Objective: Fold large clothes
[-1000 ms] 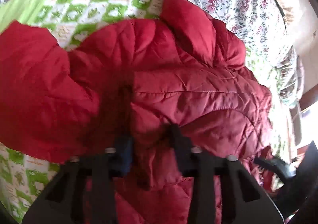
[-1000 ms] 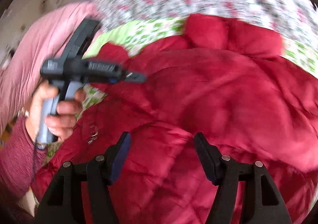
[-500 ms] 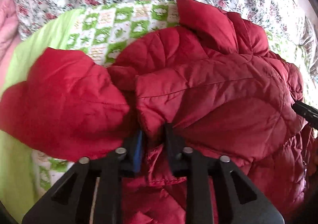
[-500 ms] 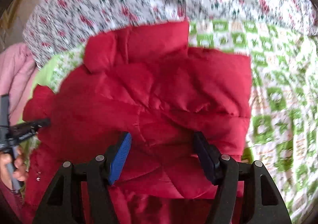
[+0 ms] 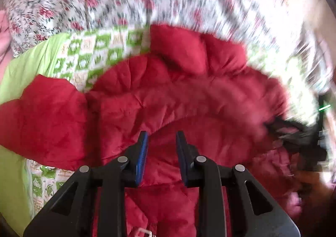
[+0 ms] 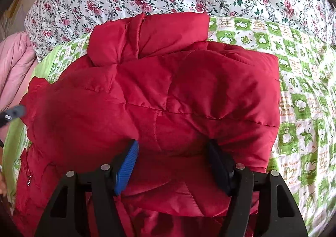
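left gripper (image 5: 161,144): its jaws having just been opening, standing slightly apart, released, nothing pinched | right gripper (image 6: 174,152): jaws standing wide, fingers pressing into a puffy fold | red padded jacket (image 6: 159,89): lying bunched directly ahead of both grippers, on the green-checked bedspread (image 6: 300,94).

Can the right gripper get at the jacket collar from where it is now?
Probably yes. The right gripper stands open over the red jacket, and the collar lies exposed at the jacket's far edge with nothing over it; only puffy jacket lies between.
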A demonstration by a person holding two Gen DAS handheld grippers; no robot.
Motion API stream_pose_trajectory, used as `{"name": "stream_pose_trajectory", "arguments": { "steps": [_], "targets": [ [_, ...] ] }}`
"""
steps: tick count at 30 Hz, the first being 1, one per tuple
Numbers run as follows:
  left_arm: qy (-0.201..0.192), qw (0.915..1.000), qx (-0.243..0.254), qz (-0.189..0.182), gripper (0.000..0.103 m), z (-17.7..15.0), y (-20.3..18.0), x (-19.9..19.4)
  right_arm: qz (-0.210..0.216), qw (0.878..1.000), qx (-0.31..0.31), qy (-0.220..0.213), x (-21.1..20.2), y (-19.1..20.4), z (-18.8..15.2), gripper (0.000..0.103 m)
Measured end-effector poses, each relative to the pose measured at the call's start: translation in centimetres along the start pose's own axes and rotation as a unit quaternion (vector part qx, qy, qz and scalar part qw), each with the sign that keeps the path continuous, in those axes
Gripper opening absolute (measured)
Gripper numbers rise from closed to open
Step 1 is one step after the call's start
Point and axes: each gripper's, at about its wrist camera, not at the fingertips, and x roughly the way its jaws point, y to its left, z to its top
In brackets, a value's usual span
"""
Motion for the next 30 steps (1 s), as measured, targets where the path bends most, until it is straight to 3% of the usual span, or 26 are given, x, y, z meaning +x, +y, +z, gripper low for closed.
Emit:
{"name": "stream_pose_trajectory", "arguments": {
  "steps": [3, 6, 11, 16, 25, 30],
  "targets": [
    [0.029, 0.9995, -0.009, 0.006, 0.025, -0.7, -0.1, 3.0, 0.025, 0.999, 0.002, -0.031, -2.5, 0.7, 0.5, 0.067],
    [0.027, 0.9994, -0.02, -0.001, 0.025, -1.3, 0.5, 3.8, 0.025, 0.998, -0.035, -0.051, -3.8, 2.6, 1.6, 0.067],
    [0.026, 0.9994, -0.02, -0.009, 0.025, -1.5, 0.9, 3.8, -0.013, 0.999, -0.036, 0.025, 1.9, 1.8, 2.0, 0.067],
    [0.024, 0.9992, -0.026, -0.017, 0.025, -1.7, 1.3, 4.6, -0.013, 0.999, -0.032, 0.024, 3.6, 1.1, 1.4, 0.068],
    [0.012, 0.9951, -0.067, -0.071, 0.025, -2.0, 3.6, 1.4, 0.001, 1.0, -0.016, 0.009, 0.7, 1.8, 1.4, 0.068],
    [-0.003, 0.9942, -0.086, -0.064, 0.027, -3.0, 5.7, -0.9, 0.028, 1.0, -0.012, -0.007, -2.1, 2.3, 0.5, 0.068]
  ]
}}
